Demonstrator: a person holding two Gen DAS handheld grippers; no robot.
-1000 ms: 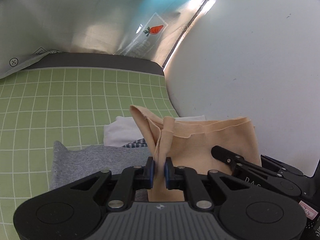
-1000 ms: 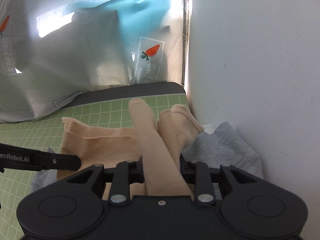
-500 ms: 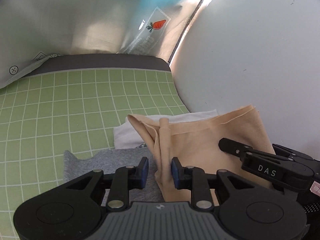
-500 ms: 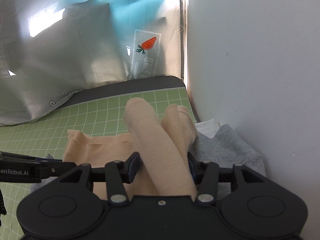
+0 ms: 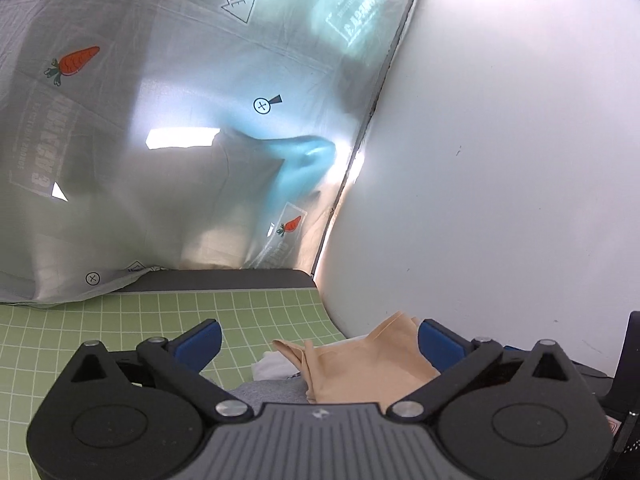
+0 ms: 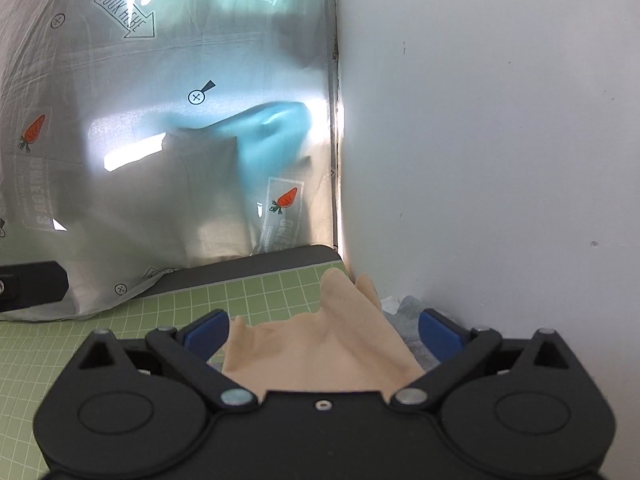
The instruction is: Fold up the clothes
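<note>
A folded beige garment (image 5: 360,368) lies on a stack of clothes at the right end of the green grid mat (image 5: 120,320), against the white wall. Under it show a grey garment (image 5: 272,392) and a white one (image 5: 272,366). My left gripper (image 5: 318,338) stands wide open just above the beige garment, blue pads apart, holding nothing. In the right wrist view the beige garment (image 6: 320,352) lies slack under my right gripper (image 6: 324,330), which is also wide open. Grey cloth (image 6: 408,320) peeks out at its right side.
A white wall (image 5: 500,160) rises directly right of the stack. A translucent plastic sheet (image 5: 140,140) with carrot prints hangs behind the mat's dark far edge (image 5: 240,278). Part of the left tool (image 6: 28,286) shows at the left of the right wrist view.
Both grippers went from shut on the beige garment to wide open and let it go. It now lies flat on the stack. Both cameras have tilted up and drawn back.
</note>
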